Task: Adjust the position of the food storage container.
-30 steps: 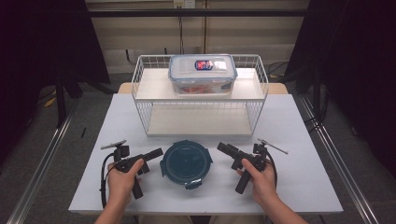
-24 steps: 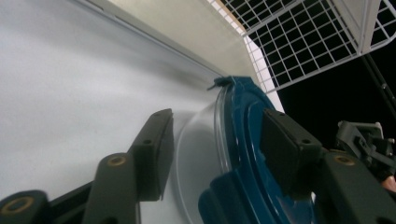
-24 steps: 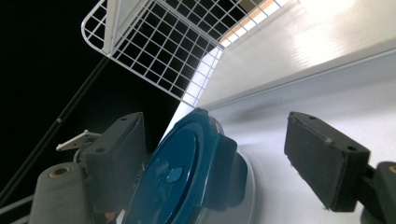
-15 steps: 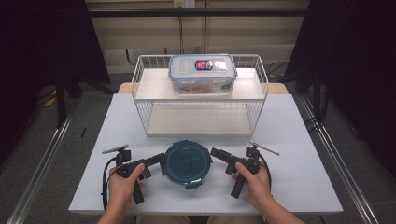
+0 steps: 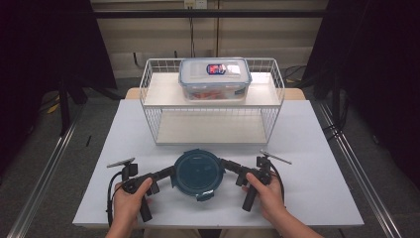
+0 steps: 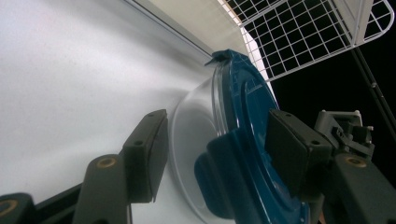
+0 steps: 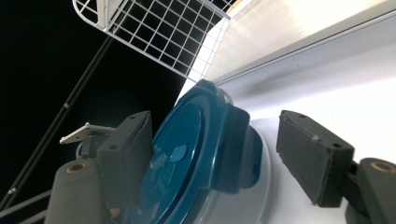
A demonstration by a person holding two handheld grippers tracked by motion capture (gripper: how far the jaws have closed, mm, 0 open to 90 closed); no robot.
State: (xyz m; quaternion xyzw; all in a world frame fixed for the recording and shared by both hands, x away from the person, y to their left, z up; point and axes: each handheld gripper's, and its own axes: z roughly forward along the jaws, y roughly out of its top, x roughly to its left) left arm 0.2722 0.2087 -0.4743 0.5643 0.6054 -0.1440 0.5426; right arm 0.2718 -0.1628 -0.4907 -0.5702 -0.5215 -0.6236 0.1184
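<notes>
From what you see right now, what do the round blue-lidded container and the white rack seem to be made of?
The round container: its lid looks like glossy moulded plastic, dark blue, with clip tabs; the bowl under it is clear and shiny, plastic or glass, hard to tell. The rack: thin white wire grid, probably coated metal, with smooth pale shelves whose material is unclear.
</notes>
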